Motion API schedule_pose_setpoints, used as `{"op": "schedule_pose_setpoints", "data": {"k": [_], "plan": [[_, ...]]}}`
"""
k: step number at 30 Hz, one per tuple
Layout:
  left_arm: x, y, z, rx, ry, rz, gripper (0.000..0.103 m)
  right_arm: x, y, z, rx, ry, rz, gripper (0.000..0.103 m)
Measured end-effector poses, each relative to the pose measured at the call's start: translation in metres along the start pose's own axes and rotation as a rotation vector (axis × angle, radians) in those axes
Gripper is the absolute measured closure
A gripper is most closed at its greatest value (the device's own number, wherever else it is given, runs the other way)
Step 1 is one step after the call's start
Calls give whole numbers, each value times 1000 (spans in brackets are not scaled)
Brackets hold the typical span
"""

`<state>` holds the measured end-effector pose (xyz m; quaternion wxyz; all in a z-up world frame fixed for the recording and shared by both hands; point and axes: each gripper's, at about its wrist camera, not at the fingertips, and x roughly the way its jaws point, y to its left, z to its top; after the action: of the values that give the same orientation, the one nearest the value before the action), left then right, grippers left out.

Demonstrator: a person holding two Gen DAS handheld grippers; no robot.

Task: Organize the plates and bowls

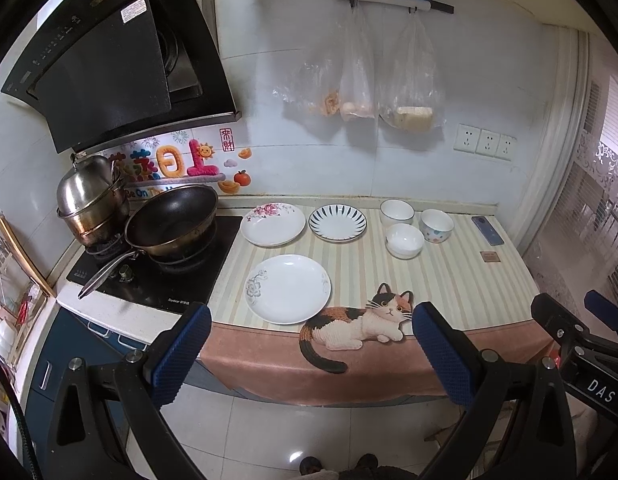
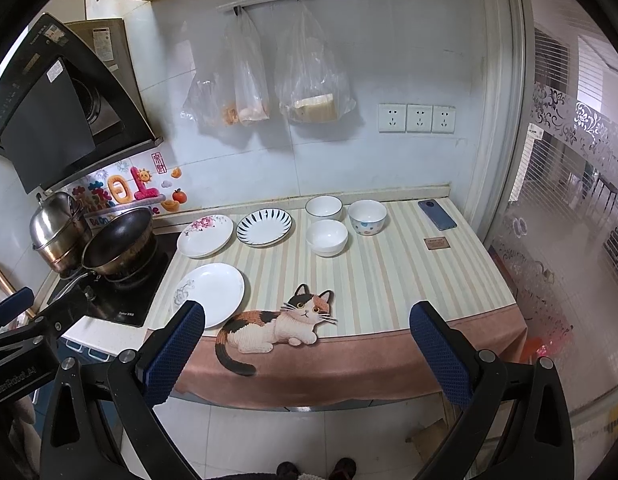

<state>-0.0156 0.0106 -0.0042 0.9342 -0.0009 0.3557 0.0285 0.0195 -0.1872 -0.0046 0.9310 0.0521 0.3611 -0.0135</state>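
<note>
On the striped counter cloth lie three plates: a white plate with a grey flower nearest, a pink-flowered plate and a blue-striped plate behind. Three bowls stand to the right: a white rimmed bowl, a plain white bowl and a dotted bowl. My left gripper and right gripper are both open and empty, held in front of the counter edge.
A black wok and a steel steamer pot sit on the stove at the left. A phone and a small card lie at the counter's right end. Plastic bags hang on the wall. A glass partition stands at the right.
</note>
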Motion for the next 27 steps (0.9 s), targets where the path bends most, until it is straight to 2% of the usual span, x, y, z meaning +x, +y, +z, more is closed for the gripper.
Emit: {"op": "schedule_pose_setpoints", "data": {"k": [18, 27], "plan": [[4, 1, 0, 0, 9, -1, 0, 8, 3, 2, 2, 12, -1, 0], [21, 20, 8, 2, -3, -11, 0, 23, 11, 6, 48, 20, 34, 0]]}}
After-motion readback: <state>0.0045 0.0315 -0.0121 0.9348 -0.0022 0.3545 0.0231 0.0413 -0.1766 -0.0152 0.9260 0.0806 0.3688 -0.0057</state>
